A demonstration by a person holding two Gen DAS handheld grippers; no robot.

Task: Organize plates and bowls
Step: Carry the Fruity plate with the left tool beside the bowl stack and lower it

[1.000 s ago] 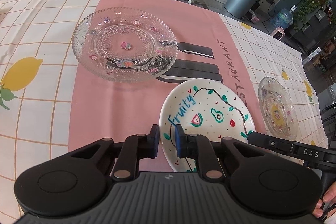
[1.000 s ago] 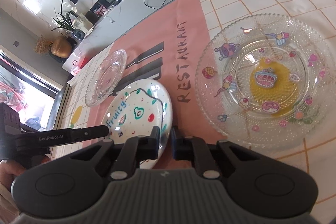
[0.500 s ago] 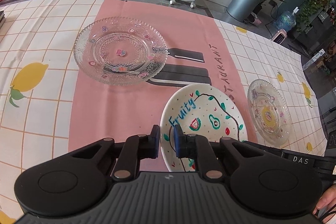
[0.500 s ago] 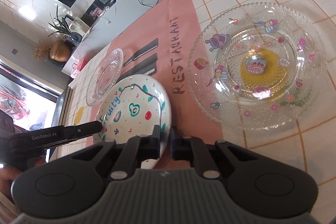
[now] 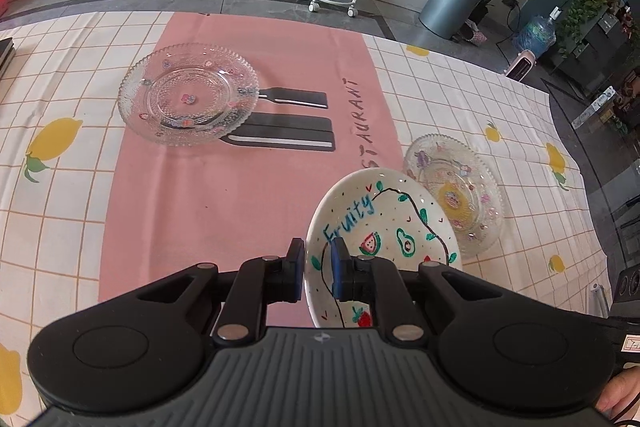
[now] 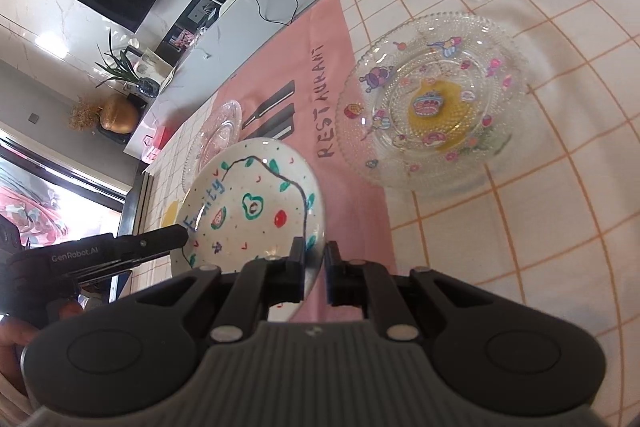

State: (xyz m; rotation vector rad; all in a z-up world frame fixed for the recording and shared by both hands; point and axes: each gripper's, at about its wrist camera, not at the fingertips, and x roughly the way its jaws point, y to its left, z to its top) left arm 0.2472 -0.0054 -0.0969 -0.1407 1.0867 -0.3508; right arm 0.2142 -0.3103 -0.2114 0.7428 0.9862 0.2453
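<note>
- While both tools grip one white bowl, the tabletop (image 5: 72, 211) under its checked lemon-print cloth fills most of each view, with a pink runner (image 5: 224, 187) printed "RESTAURANT" down its middle.
- Biggest of the dishes, the far glass plate (image 5: 188, 95) lies flat on the pink runner at about 10 o'clock in the left wrist view, partly covering a black cutlery print; in the right wrist view it shows small behind the bowl at about 9 o'clock.
- At 3 o'clock in the left wrist view, the near glass plate (image 6: 430, 103), with cartoon stickers and a yellow centre, rests flat on the cloth where pink runner meets the checks; the bowl's rim overlaps it in that picture, though I cannot tell if they touch.
- Painted with "Fruity", a watermelon, an avocado and a cherry, the white bowl (image 5: 380, 231) is tilted and appears lifted off the tabletop, between the two glass plates and near the sticker one.
- Closed narrowly on the bowl's rim, the left tool (image 5: 316, 267) has one finger inside and one outside.
- Opposite it, the right tool (image 6: 314, 269) pinches the rim likewise, jaws almost together.
- Part of a hand (image 6: 16, 335) shows at 8 o'clock in the right wrist view.
</note>
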